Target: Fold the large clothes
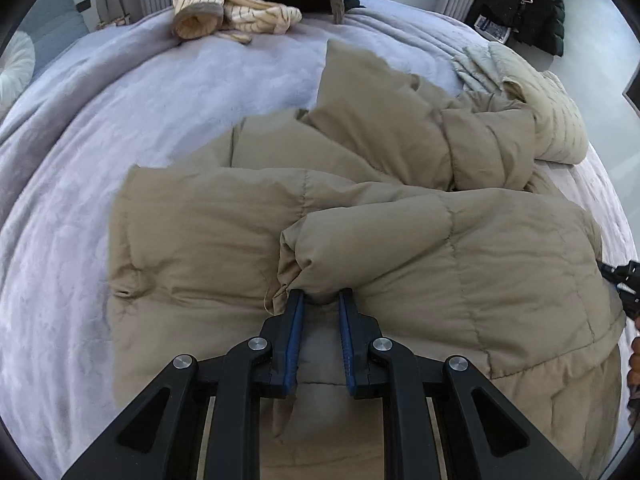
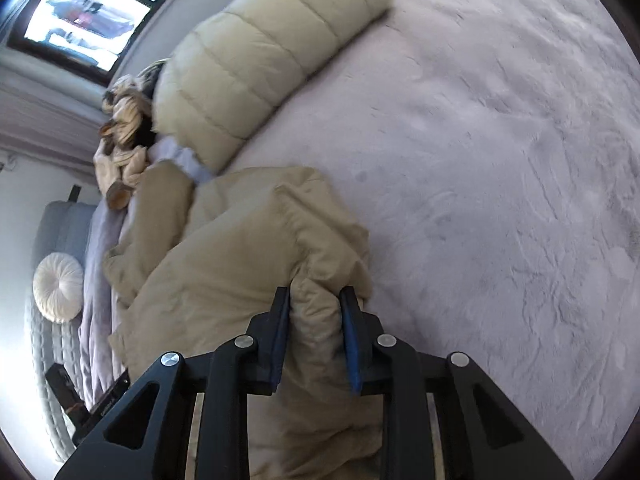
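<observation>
Left wrist view is showing both the left gripper point(image 1: 322, 298) and right gripper point(image 2: 316, 296) pinching the tan jacket's point(image 1: 400, 240) hem, jaws nearly closed, likely readying a fold.

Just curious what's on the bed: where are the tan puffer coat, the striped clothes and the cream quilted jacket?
tan puffer coat point(image 1: 400, 240): left wrist view, quilted body panel.
striped clothes point(image 1: 240, 4): left wrist view, middle of heap.
cream quilted jacket point(image 2: 248, 60): right wrist view, quilted middle.

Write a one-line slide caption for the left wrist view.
Left gripper pinches a fold of the tan puffer jacket on the lilac blanket.
</observation>
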Motion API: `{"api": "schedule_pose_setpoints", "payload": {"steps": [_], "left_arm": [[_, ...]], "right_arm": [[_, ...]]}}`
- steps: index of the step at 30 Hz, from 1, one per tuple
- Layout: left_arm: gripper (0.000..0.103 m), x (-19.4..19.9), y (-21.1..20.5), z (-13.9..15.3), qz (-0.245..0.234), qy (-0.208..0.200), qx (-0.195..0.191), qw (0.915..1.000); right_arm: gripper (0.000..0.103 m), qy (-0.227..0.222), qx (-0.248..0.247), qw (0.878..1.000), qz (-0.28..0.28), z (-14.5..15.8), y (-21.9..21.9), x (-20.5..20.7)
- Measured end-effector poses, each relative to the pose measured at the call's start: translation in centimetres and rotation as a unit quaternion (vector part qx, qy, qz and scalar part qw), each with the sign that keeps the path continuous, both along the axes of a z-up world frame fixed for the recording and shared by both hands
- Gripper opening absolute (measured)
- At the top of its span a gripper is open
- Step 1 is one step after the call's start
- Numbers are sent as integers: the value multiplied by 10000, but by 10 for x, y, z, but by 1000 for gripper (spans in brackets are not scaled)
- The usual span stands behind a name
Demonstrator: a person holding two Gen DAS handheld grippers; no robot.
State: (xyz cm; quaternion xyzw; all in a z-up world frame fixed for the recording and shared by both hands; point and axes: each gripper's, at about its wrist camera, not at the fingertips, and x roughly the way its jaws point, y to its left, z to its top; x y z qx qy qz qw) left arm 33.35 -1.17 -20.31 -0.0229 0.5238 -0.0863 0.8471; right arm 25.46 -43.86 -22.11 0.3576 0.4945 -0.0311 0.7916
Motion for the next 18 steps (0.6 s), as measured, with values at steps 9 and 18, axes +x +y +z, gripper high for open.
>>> {"api": "schedule_pose_setpoints", "payload": {"steps": [9, 18], "left_arm": [[19, 0, 3, 3, 81, 101, -45, 9999], [19, 4, 16, 25, 114, -140, -84, 9998]], "right_arm": [[40, 183, -737, 9971, -6, 2, 12, -3], [31, -365, -2142, 9755, 339, 77, 53, -49]]}}
